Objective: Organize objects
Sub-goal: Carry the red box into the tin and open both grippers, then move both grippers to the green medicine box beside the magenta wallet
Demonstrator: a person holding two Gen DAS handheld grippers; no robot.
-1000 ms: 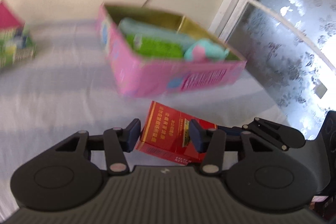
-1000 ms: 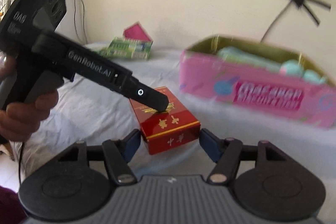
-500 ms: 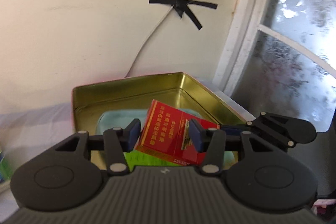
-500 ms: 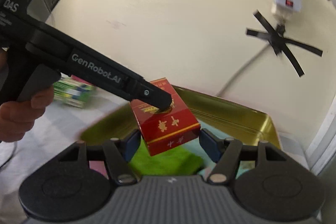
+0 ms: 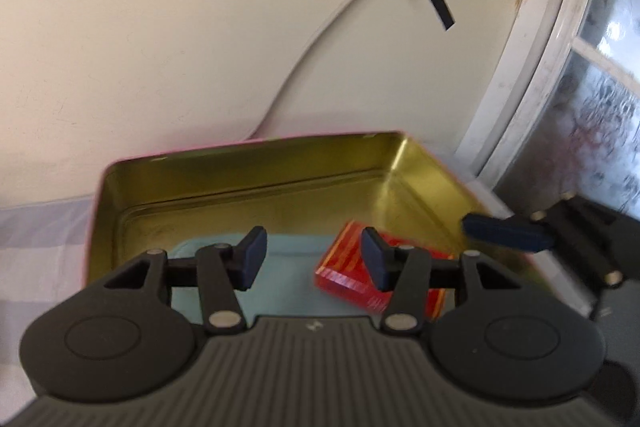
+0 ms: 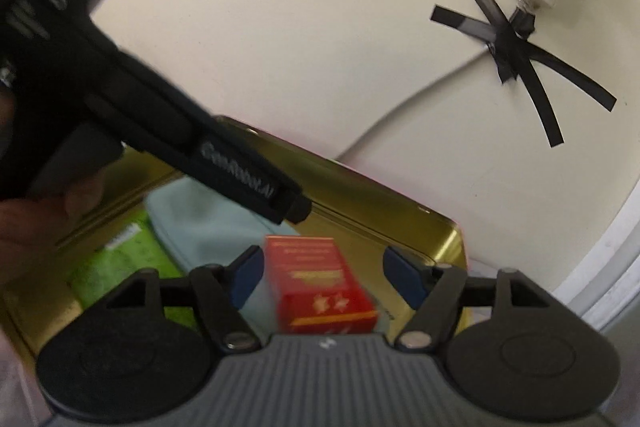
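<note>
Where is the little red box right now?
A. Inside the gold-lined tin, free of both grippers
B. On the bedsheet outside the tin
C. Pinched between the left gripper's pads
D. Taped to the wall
A: the red box sits inside the tin, with a gap to the right gripper pads and clear of the left gripper pads.

Bright daylight from the frosted window (image 5: 600,99), slight motion blur, fisheye-bent edges.

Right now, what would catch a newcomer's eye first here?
The bright red box lies loose inside the gold-lined tin, between the right tool's open fingers. Behind it, black tape crosses a white cable on the cream wall. The left tool hovers over the tin too.
</note>
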